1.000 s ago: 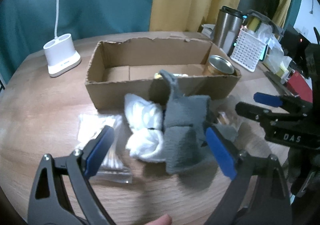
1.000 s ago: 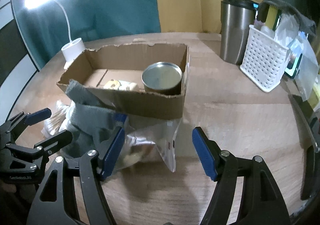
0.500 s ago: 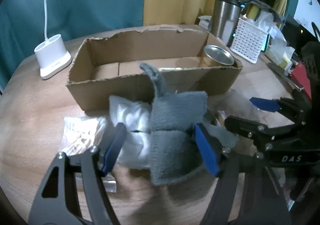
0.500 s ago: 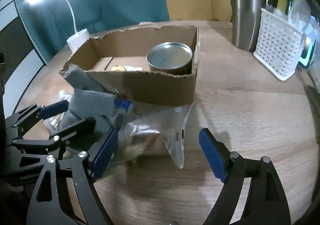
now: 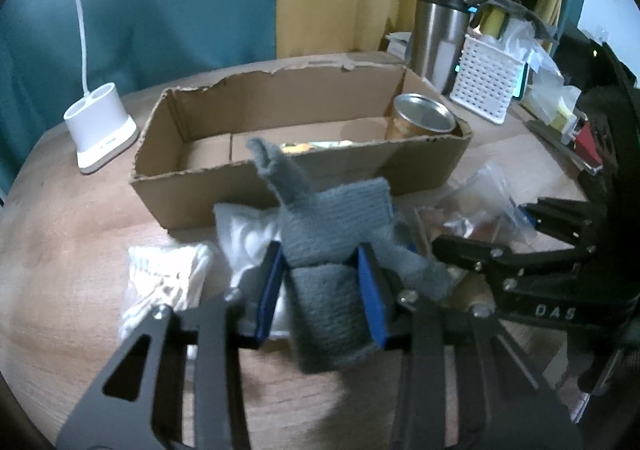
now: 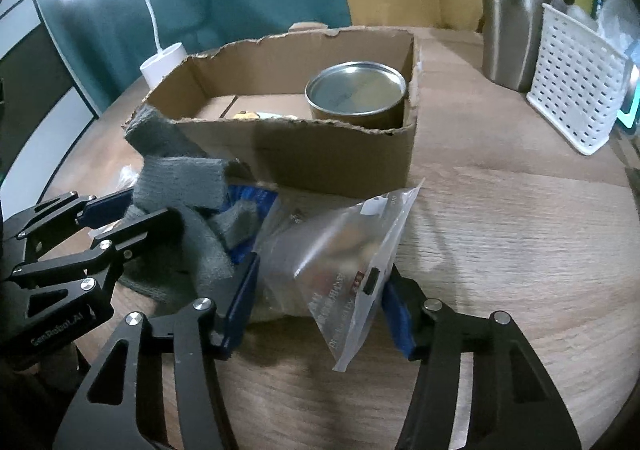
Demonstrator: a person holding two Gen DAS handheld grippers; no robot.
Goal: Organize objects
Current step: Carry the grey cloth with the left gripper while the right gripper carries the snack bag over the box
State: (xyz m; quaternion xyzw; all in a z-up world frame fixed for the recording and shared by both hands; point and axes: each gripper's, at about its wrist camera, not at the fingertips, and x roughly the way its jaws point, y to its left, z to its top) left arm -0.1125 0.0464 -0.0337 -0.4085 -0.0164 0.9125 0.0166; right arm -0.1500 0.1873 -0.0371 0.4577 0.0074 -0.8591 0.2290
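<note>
A grey knitted glove (image 5: 332, 221) lies crumpled in front of a torn cardboard box (image 5: 240, 189), one finger sticking up. My left gripper (image 5: 322, 290) is closing, and its blue pads press the glove's lower part from both sides. A clear plastic bag (image 6: 332, 250) with small items inside lies to the right of the glove (image 6: 180, 177). My right gripper (image 6: 318, 310) is closing too, its pads squeezing the bag between them. A tin can (image 6: 356, 89) stands in the right end of the box (image 6: 320, 161), with a small yellowish item on the box floor.
A white cloth bundle (image 5: 248, 230) and a packet of cotton swabs (image 5: 160, 270) lie left of the glove. A white lamp base (image 5: 100, 125) stands at the back left. A steel tumbler (image 5: 440, 33) and a white basket (image 5: 486, 85) stand at the back right.
Both grippers went from wide open to closed. The left pads came together on the grey glove, the right pads on the clear bag. The bag's corner now stands up.
</note>
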